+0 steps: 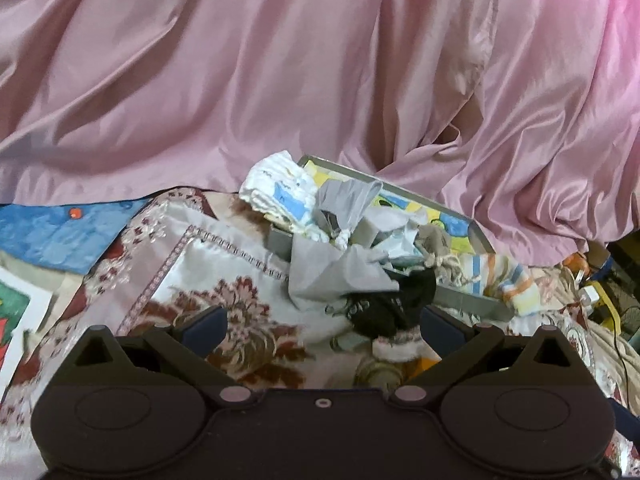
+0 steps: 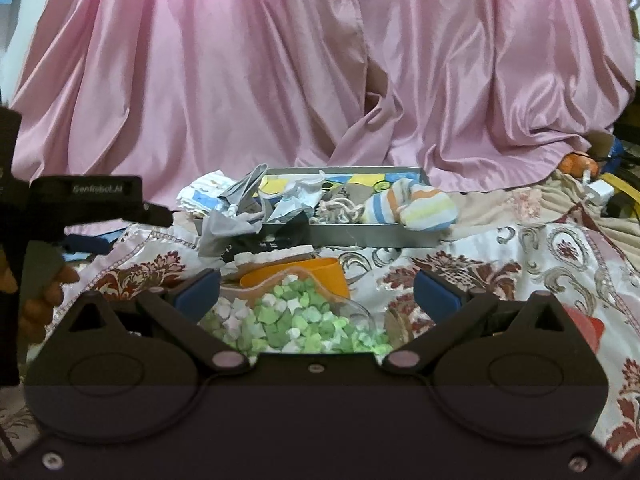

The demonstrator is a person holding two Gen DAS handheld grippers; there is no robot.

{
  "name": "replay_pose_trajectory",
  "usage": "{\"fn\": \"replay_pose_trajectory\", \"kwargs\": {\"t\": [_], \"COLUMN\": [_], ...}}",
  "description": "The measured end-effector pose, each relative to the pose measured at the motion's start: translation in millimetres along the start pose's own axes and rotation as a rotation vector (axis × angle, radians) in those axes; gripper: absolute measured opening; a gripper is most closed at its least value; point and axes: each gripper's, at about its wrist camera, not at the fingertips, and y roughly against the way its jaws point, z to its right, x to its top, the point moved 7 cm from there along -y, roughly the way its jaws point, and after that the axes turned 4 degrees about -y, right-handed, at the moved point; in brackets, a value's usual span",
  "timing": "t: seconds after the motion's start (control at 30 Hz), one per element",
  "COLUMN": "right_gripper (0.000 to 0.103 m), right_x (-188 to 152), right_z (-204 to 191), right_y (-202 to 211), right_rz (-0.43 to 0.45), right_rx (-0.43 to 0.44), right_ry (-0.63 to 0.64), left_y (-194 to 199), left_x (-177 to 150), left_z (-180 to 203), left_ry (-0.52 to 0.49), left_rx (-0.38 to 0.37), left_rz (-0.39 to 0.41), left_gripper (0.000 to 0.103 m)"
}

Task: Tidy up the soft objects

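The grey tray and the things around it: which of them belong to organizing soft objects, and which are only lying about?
Belong to the job:
- shallow grey metal tray
- striped knitted sock
- grey crumpled cloth
- black fabric piece
- open left gripper
- open right gripper

Lying about:
- clear container of green and white foam bits
- orange plastic cup
- pink satin curtain

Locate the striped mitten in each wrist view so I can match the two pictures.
Left wrist: striped mitten sits right of centre, draped over the grey tray's near right end.
Right wrist: striped mitten lies just right of centre, on the tray's right end.
Shared landmark: the pink curtain behind the tray.
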Motion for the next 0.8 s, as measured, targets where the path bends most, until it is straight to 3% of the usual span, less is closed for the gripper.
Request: {"fn": "replay_pose_trajectory", "kwargs": {"t": [0.23,0.43,0.53,0.8], "right_gripper": [0.103,0.103,0.103,0.103], "right_x": [3,19,32,47], "right_z": [-10,-13,-7,17], "right_y": [-33,-57,-71,-119], "right_rz": [-0.027,-0.046,-0.089,-0.314], "right_rx": [0.027,0.061,0.098,0.182], "right_ry": [0.05,0.095,0.11,0.046], "left_y": [-23,-43,-52,-77], "left_x": [14,8,3,-2], "left_z": [-14,-19,-15,-3], "left_ry": [0.03,0.111,0.139,0.303], "left_rx": [-0.056,-0.175,-0.248,-0.422], "left_rz": [0.018,-0.06,-0.113,-0.271], "left_gripper": [0.102,0.102,0.102,0.102]}}
